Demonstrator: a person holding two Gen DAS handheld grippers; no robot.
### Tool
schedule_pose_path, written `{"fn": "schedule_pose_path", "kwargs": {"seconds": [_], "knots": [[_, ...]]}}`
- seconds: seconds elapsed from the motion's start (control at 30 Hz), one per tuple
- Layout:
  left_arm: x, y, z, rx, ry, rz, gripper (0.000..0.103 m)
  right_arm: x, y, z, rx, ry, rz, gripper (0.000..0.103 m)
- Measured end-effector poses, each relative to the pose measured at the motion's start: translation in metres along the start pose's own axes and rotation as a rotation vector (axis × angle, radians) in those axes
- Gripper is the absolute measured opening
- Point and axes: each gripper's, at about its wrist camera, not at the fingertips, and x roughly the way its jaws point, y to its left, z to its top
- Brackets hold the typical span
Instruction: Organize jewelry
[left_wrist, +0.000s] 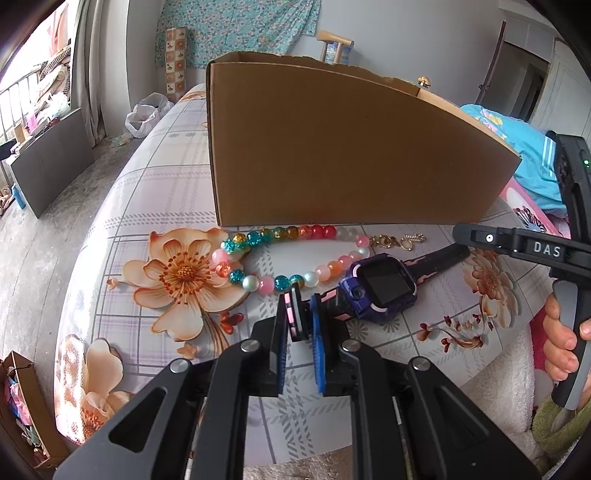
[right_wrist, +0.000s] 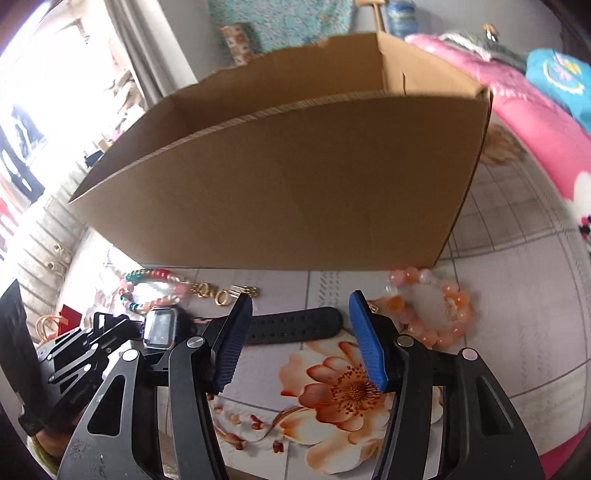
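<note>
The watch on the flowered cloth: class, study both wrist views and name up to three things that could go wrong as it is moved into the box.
1. The left gripper pinches only one strap end of the watch; the heavy body may swing or slip.
2. The multicoloured bead necklace lies touching the watch and could be dragged along.
3. The cardboard box has a tall wall; a low lift may knock it.

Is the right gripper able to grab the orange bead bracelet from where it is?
Probably yes. The right gripper is open with nothing held, and the orange bead bracelet lies flat on the cloth just beyond its right finger, uncovered. The watch strap lies between the fingers, so it must shift sideways first.
</note>
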Motion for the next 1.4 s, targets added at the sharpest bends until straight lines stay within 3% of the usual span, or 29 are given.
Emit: {"fn": "schedule_pose_path", "kwargs": {"seconds": [0.43,0.73,1.4], "knots": [[0.001,-0.002,0.000,0.010,-0.002,0.010,0.011,0.024,0.022,0.010,0.010,0.020,-0.020,0.055],[0.001,-0.005,-0.001,0.010,-0.004,0.016,0.011,0.028,0.025,0.004,-0.003,0.016,-0.023,0.062],[0.000,-0.005,-0.001,0.009,-0.005,0.019,0.011,0.030,0.030,0.004,0.000,0.020,-0.014,0.065]]}}
